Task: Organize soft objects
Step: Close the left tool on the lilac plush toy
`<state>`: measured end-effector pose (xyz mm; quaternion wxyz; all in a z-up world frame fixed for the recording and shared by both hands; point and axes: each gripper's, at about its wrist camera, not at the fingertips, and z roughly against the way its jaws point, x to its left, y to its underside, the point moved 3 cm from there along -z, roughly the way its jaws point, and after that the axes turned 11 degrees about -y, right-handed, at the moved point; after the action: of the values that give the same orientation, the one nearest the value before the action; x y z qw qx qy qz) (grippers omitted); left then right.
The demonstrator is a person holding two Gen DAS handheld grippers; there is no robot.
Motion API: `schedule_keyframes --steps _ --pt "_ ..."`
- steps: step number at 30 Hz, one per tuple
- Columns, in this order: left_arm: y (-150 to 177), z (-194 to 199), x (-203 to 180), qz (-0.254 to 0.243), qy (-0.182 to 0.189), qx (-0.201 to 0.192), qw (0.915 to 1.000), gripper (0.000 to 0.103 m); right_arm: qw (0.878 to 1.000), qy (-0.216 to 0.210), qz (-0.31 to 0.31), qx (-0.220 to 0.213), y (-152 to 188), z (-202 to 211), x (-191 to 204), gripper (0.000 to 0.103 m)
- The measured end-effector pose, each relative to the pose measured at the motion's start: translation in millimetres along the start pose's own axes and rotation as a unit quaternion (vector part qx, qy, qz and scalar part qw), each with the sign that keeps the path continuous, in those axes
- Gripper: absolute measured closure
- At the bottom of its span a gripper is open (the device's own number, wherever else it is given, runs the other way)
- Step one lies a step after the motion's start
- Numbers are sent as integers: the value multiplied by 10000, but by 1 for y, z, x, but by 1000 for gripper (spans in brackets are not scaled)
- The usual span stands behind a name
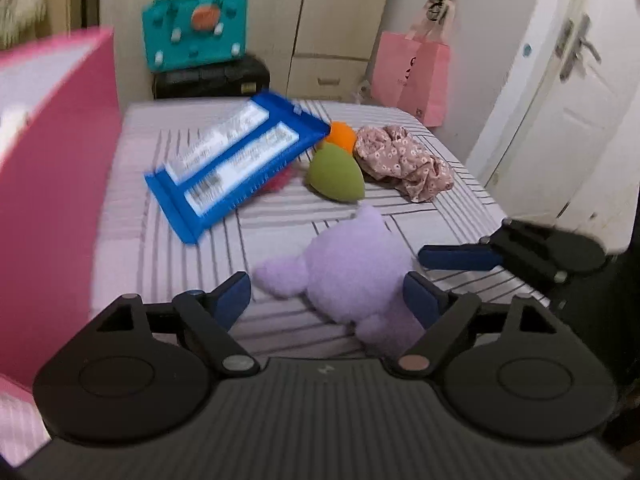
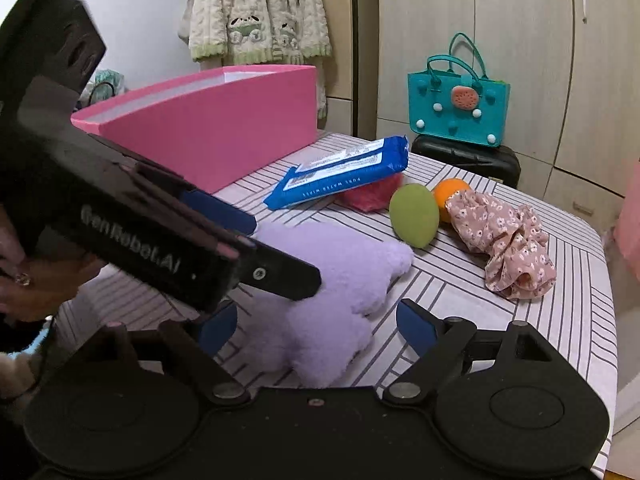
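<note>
We're holding both grippers wide open over the purple plush (image 1: 352, 268), which is lying on the striped bedsheet (image 2: 560, 264). The left gripper (image 1: 328, 296) is straddling it, pads not pressing. The right gripper (image 2: 316, 328) is also sitting with the plush between its spread fingers. Just past the plush we're seeing a green egg-shaped sponge (image 2: 414, 216) touching an orange one (image 2: 450, 192), and a floral scrunchie (image 2: 508, 248) beside them. The blue wipes pack (image 2: 340, 176) is leaning on something red further out. The pink box (image 2: 224, 120) is sitting off to our left.
</note>
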<state>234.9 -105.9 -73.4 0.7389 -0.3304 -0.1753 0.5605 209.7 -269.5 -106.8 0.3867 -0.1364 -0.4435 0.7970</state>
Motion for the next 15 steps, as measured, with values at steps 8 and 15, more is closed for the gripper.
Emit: schedule_keyframes --steps 8,15 --pt "-3 -11 1 583 44 394 9975 15 9993 -50 -374 81 5 -2 -5 13" --pt "-14 -20 10 1000 151 575 9932 29 9938 -382 -1045 -29 0 -1 -18 15"
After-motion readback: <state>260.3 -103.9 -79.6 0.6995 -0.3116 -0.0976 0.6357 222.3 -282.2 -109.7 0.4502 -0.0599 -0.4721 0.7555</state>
